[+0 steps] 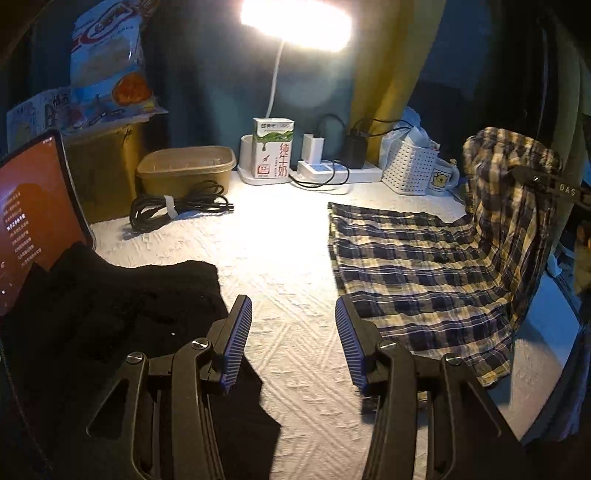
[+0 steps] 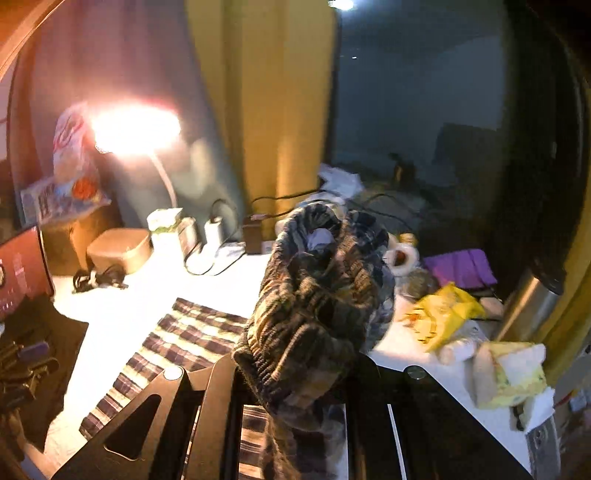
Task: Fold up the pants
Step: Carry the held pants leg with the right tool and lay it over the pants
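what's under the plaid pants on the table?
The white textured table cover shows all around the plaid pants; whatever lies beneath them is covered. The right gripper lifts the waistband end; the left gripper is open and empty.

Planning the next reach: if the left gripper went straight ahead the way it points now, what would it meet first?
Most likely nothing close: the open left gripper points along bare white table cover, between the black garment and the plaid pants. Farther on stands the milk carton, though depth is unclear.

- lit lamp [image 1: 295, 22] above a milk carton [image 1: 273, 147]
- coiled black cable [image 1: 177, 210] just beside a brown tub [image 1: 186, 170]
- white basket [image 1: 408, 166] touching a bear mug [image 1: 441, 179]
- tablet [image 1: 33, 218] at the left edge
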A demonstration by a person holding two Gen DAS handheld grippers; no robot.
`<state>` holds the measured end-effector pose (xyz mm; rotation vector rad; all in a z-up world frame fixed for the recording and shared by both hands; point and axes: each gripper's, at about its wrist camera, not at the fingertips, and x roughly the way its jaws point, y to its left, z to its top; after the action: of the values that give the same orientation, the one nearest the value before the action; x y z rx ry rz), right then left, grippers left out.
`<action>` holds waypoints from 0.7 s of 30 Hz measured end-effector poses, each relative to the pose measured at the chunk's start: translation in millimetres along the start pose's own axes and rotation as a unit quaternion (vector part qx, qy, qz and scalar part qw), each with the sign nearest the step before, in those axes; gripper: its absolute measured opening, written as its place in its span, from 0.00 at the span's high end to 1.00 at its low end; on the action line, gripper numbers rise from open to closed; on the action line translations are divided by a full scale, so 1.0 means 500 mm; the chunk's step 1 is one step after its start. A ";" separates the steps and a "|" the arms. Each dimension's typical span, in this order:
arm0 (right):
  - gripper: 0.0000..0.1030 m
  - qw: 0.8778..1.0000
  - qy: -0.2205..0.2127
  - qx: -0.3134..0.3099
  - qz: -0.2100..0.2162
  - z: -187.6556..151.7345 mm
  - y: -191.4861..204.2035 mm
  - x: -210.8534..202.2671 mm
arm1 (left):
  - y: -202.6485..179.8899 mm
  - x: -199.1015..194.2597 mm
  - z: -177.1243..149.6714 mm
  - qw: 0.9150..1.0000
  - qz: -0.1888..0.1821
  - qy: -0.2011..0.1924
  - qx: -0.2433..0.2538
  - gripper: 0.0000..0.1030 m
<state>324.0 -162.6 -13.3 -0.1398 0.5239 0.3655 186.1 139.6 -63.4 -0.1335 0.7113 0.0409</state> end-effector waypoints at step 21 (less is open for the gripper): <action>0.20 0.975 0.164 -0.090 0.116 -0.126 0.306 0.188 | 0.074 -0.006 -0.006 1.000 -0.014 0.013 -0.009 0.54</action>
<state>313.1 -6.4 -121.1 -0.3191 0.8382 0.6233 178.7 175.9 -67.8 -0.1613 0.7343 0.0194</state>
